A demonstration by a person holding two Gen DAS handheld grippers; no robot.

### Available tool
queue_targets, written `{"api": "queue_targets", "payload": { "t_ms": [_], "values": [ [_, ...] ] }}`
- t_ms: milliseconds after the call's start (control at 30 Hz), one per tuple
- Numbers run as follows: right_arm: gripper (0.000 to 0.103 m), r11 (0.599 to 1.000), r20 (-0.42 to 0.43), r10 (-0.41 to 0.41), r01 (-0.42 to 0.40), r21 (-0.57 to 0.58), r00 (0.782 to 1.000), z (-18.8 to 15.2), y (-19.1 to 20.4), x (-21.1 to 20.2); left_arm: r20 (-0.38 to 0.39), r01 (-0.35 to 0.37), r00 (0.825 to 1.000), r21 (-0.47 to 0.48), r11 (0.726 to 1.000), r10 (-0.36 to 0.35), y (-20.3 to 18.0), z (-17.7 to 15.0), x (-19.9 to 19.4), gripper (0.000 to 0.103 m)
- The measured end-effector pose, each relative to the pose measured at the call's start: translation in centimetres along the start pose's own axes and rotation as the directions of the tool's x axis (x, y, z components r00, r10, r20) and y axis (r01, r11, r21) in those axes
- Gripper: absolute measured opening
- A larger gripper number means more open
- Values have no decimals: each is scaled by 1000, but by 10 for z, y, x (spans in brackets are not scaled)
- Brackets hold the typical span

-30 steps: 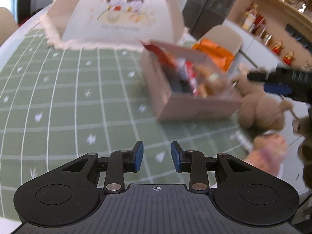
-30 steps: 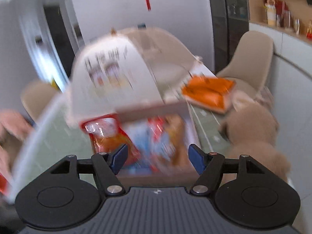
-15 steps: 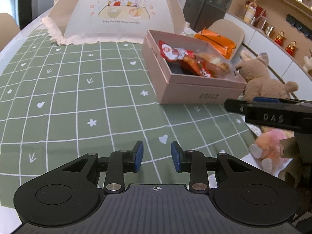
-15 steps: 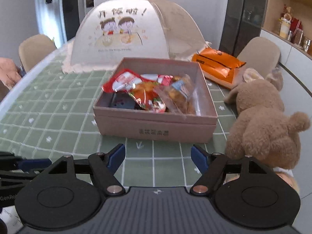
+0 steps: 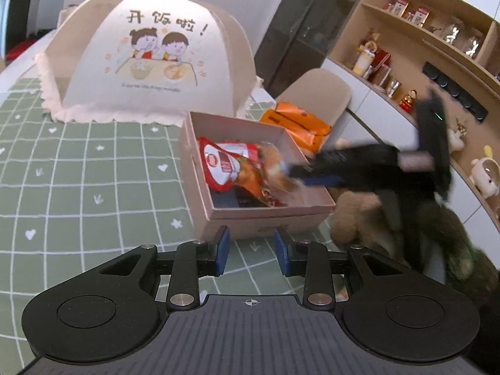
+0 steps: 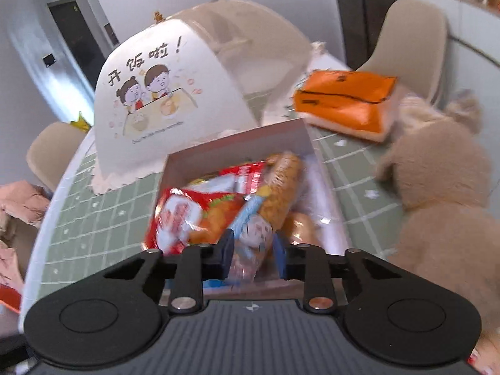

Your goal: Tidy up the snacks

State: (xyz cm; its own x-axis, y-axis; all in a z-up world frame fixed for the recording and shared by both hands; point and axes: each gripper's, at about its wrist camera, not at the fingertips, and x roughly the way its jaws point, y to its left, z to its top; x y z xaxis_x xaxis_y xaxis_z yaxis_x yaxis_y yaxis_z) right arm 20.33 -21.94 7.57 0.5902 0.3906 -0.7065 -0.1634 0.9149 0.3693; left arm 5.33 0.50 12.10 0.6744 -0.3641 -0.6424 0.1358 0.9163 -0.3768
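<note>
A clear snack bag (image 6: 250, 243) is pinched between the right gripper (image 6: 253, 257) fingers at lower centre, over the box (image 6: 237, 143); the left gripper (image 5: 251, 251) is held apart, empty.

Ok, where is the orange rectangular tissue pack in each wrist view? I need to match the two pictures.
Left wrist: the orange rectangular tissue pack sits right of centre, just behind the far right corner of the pink cardboard snack box.
Right wrist: the pack lies upper right, beyond the box, left of the brown plush toy.
Shared landmark: the white dome food cover with cartoon children.
</note>
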Motion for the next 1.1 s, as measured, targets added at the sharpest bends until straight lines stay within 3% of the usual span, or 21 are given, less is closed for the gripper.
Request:
{"api": "queue_targets", "payload": {
  "t_ms": [167, 233, 300, 400, 467, 500, 633, 733, 833, 900, 967, 1100],
  "values": [
    [26, 998, -34, -66, 65, -22, 997, 0, 8, 24, -55, -30, 998, -3, 1000, 29, 8, -19, 10, 35],
    [26, 993, 29, -84, 86, -74, 996, -11, 13, 8, -59, -73, 996, 11, 997, 73, 16, -28, 11, 35],
    [27, 979, 147, -116, 138, -148, 982, -30, 22, -18, -71, -125, 990, 12, 992, 125, 25, -37, 16, 35],
    [47, 974, 220, -90, 131, -183, 971, -61, 26, -46, -78, -179, 981, 24, 984, 180, 34, -52, 22, 35],
    [74, 980, 200, -55, 91, -176, 978, -83, 24, -52, -68, -202, 977, 35, 979, 204, 38, -61, 28, 35],
    [77, 980, 182, -54, 87, -178, 982, -93, 25, -48, -54, -224, 973, 49, 973, 227, 38, -65, 31, 35],
    [78, 964, 79, -112, 128, -233, 991, -127, 28, -16, -3, -269, 963, 105, 957, 271, 38, -73, 45, 35],
    [80, 969, 29, -126, 129, -210, 992, -137, 24, 4, 34, -283, 959, 159, 946, 281, 29, -75, 53, 35],
    [88, 946, 86, -199, 214, -245, 976, -143, 28, 11, 76, -295, 955, 194, 936, 286, 22, -78, 61, 36],
    [103, 937, 108, -249, 267, -227, 963, -145, 25, 15, 104, -322, 946, 217, 922, 306, 17, -80, 66, 35],
    [103, 954, 116, -224, 242, -175, 968, -145, 12, 13, 132, -335, 941, 223, 915, 313, 16, -83, 68, 35],
    [103, 952, 151, -228, 253, -173, 962, -149, 7, 13, 151, -335, 939, 206, 919, 308, 18, -79, 74, 35]
  ]
}}
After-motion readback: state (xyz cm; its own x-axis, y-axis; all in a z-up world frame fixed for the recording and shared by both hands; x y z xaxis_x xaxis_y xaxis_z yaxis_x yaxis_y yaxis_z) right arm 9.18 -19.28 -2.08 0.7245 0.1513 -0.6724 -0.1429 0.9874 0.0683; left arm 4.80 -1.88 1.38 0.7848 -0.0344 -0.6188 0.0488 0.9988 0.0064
